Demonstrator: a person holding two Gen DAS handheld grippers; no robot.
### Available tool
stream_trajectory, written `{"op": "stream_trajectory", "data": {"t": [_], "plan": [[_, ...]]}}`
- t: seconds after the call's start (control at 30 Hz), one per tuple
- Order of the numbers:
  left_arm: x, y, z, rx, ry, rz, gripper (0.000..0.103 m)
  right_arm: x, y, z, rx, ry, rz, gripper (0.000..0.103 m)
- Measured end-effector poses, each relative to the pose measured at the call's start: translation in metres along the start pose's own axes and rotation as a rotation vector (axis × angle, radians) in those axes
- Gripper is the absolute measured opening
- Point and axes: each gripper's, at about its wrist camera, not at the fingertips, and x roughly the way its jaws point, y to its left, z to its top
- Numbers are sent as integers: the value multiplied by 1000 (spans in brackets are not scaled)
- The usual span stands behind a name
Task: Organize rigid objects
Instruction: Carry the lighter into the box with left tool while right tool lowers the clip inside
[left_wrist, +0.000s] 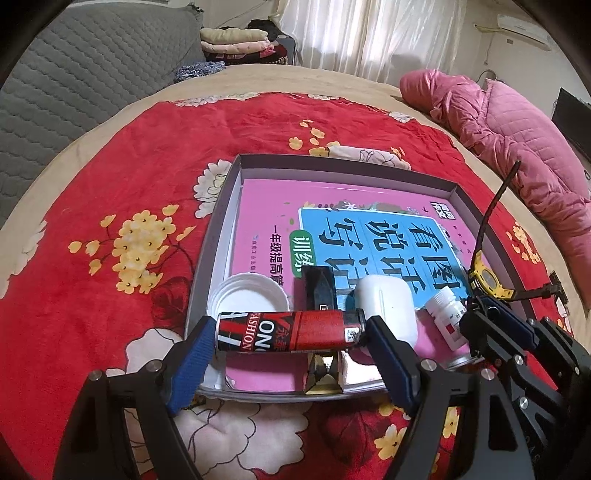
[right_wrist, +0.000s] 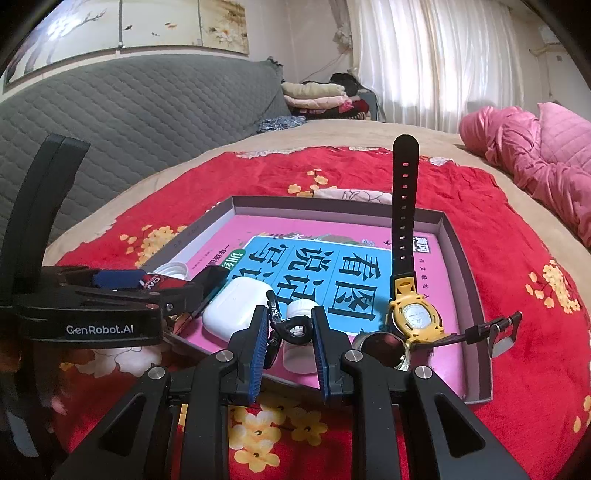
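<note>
The left gripper (left_wrist: 290, 332) clamps a red-and-black can (left_wrist: 288, 331) lengthwise between its blue pads (left_wrist: 194, 354). Beyond the jaws, inside the tray (left_wrist: 221, 206), lie a white cap (left_wrist: 253, 295) and a white earbud case (left_wrist: 388, 308).

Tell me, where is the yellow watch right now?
The yellow watch lies in the shallow box, on the pink book toward the right side of the right wrist view. One black strap stands upright, and a small white bottle sits to its left.

Red-black can (left_wrist: 288, 330): "FASHION", "ON" legible. Left gripper (right_wrist: 92, 314) body: "GenRobot.AI". Pink workbook (right_wrist: 332, 266) in the box, printed upside down: big "看图说话写话", green badge "训练", smaller "一年级提高篇". Pill bottle (left_wrist: 448, 321) label unreadable.
</note>
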Motion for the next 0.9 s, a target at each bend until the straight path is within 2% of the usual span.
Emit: {"op": "stream_trajectory", "data": {"t": [0.5,0.9], "plan": [[-5,3,0,-5,-13,-2,81,8,8,2,-21,21,15,24],[-11,7,1,-12,-35,-20,81,21,31,7,-115,62,2,24]]}}
